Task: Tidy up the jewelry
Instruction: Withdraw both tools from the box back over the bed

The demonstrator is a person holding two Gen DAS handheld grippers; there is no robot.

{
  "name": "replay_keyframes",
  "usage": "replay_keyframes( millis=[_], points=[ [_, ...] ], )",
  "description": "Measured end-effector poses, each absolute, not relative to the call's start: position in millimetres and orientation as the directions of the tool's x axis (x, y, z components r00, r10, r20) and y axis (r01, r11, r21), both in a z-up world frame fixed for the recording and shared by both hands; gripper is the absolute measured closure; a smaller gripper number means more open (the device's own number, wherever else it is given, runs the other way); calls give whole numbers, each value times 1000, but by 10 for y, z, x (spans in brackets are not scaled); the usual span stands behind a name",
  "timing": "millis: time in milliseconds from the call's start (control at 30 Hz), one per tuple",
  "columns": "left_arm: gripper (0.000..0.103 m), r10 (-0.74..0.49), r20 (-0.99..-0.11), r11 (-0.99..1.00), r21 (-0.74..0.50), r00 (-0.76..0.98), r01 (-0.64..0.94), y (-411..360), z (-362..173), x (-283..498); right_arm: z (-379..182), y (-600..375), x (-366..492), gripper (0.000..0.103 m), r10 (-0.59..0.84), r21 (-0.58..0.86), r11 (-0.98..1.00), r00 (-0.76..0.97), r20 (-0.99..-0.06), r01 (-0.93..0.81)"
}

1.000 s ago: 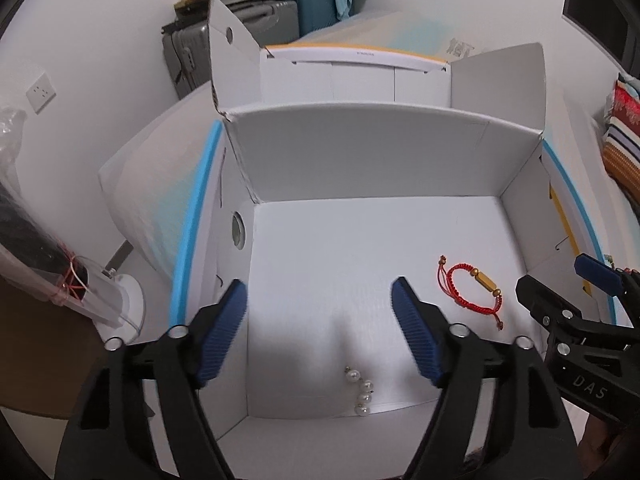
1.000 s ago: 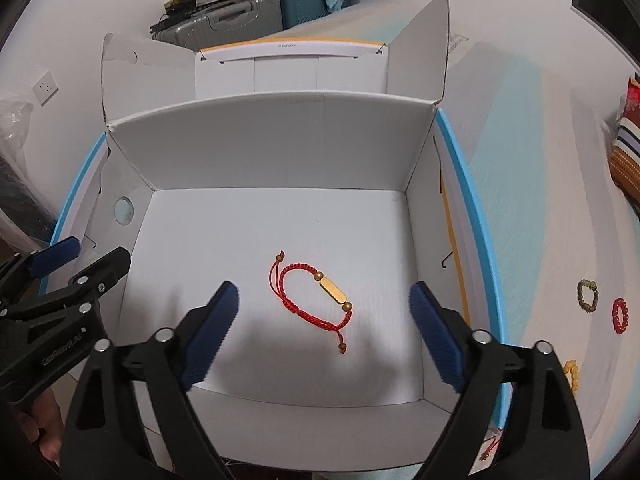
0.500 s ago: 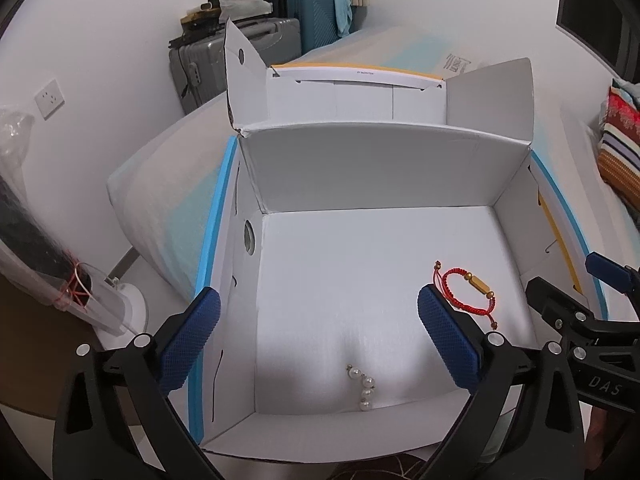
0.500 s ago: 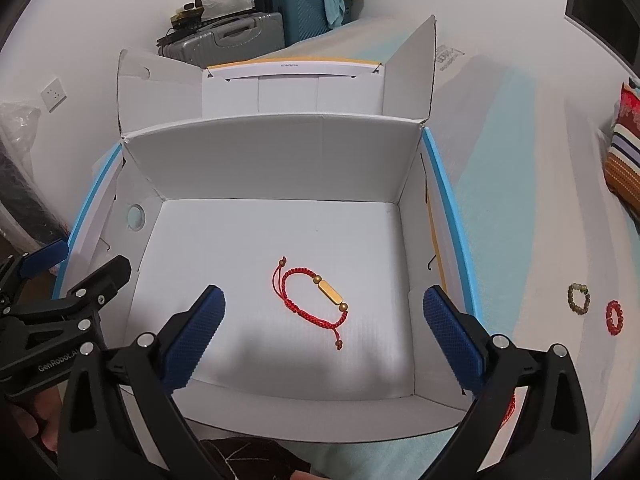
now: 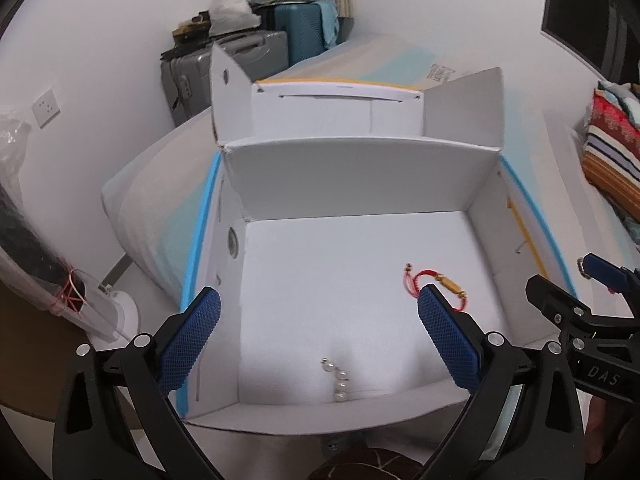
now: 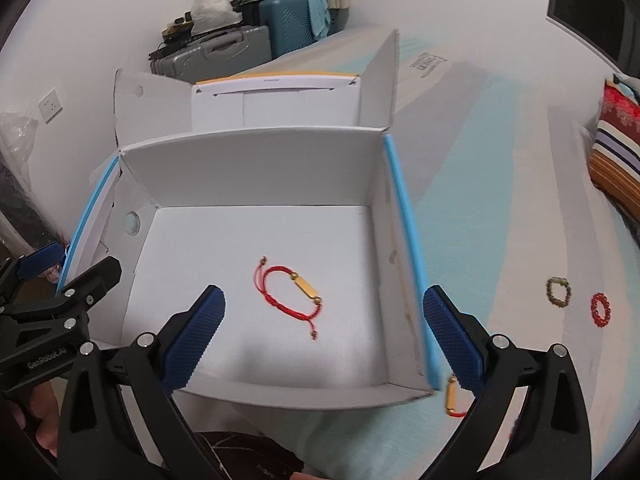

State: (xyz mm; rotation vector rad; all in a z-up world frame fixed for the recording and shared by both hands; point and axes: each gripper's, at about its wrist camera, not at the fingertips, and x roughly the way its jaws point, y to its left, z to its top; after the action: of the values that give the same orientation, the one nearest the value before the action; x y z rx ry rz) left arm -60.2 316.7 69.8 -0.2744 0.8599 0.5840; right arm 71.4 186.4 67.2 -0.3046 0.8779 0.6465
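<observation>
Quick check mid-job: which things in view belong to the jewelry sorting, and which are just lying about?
Job:
white cardboard box
red cord bracelet with gold bar, in the box
short pearl strand, in the box
olive bead ring, on the bed
red bead ring, on the bed

Lying about:
grey suitcase
teal suitcase
striped pillow
</observation>
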Motion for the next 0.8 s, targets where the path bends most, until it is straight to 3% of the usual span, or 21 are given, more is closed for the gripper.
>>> replay_keyframes(
  millis=[800],
  points=[
    [6,212,-737,947,-8,641,-322,1698,912,-17,917,-1,887,8,264,14,919,588,-764,-394]
  ],
)
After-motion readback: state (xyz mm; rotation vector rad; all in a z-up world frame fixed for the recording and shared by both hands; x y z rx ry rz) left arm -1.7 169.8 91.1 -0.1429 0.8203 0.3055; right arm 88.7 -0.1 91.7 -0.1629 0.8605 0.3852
